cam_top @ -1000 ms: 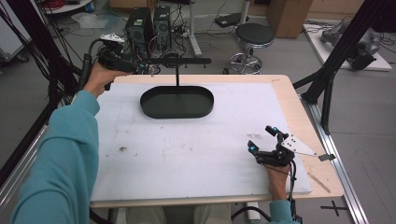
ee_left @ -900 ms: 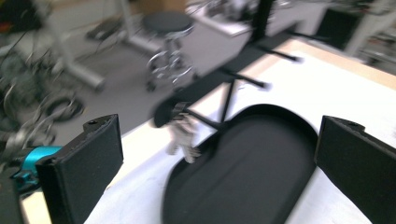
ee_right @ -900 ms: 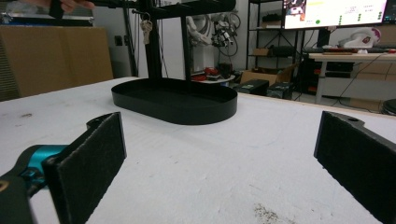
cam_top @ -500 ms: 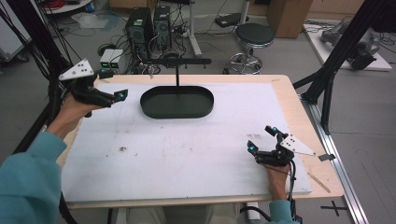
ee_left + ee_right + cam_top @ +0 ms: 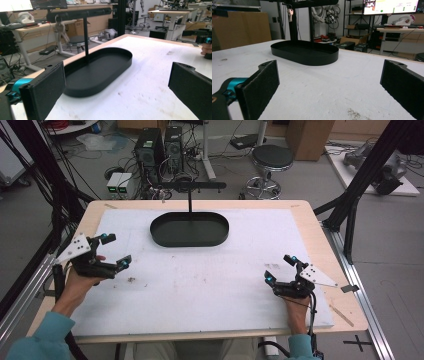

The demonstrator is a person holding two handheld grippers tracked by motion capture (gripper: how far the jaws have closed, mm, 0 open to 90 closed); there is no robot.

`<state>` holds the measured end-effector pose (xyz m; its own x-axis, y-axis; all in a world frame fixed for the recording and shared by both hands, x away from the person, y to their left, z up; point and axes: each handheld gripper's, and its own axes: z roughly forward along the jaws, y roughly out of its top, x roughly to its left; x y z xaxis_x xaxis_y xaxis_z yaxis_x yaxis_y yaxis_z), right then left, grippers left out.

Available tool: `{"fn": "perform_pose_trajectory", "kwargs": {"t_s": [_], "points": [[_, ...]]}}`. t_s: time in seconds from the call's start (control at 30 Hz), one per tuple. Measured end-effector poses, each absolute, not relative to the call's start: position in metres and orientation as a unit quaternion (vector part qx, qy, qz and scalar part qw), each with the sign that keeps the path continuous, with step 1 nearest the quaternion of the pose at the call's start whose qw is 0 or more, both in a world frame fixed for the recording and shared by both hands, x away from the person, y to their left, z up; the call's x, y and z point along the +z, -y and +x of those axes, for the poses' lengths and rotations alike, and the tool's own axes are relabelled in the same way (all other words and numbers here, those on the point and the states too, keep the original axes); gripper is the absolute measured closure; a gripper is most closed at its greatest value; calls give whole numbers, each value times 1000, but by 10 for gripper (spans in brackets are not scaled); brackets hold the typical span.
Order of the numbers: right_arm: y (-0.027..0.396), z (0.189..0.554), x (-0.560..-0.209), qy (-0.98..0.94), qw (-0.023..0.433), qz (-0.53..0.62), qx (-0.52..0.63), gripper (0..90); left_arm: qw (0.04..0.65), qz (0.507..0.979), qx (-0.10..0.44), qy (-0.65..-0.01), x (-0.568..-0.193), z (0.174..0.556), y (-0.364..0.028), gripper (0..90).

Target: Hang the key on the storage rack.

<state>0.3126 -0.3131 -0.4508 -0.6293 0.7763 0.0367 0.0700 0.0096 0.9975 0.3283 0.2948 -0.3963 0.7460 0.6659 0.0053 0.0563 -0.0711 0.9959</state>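
Note:
A black oval tray (image 5: pixel 220 238) lies at the back middle of the white mat (image 5: pixel 210 285). A thin post rises from it and carries a black crossbar (image 5: pixel 190 185). Keys (image 5: pixel 60 28) hang from that bar's end, also seen as keys (image 5: pixel 290 12) in the right gripper view. My left gripper (image 5: pixel 116 250) hovers open over the mat's left edge, with nothing between its pads (image 5: pixel 46 90). My right gripper (image 5: pixel 279 268) rests open on the mat at front right, also holding nothing. Both point toward the tray (image 5: pixel 120 67), which stands well ahead of the right gripper's open jaws (image 5: pixel 312 58).
The wooden table edge (image 5: pixel 320 230) frames the mat. Black frame struts (image 5: pixel 350 205) stand at the right and left sides. Beyond the table are computer towers (image 5: pixel 160 145), a stool (image 5: pixel 270 160) and cables on the floor. Small dark specks (image 5: pixel 132 280) mark the mat.
My left hand came back from the crossbar at the far left and down toward the front, over the mat's left edge. The right gripper stayed put.

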Motion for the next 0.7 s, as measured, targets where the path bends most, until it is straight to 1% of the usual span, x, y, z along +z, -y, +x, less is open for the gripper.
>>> {"fn": "perform_pose_trajectory", "kwargs": {"t_s": [0.17,0.33,0.6,0.7], "points": [[313,312,-451,-654,285,323,623,13,635,676,252,-276,-422,311,-299,17],[312,312,-451,-653,286,323,623,13,637,674,266,-264,-440,293,-297,16],[312,312,-451,-652,287,323,622,13,648,658,282,-261,-456,282,-300,16],[312,312,-451,-653,287,324,621,13,659,638,294,-269,-460,279,-303,17]]}}
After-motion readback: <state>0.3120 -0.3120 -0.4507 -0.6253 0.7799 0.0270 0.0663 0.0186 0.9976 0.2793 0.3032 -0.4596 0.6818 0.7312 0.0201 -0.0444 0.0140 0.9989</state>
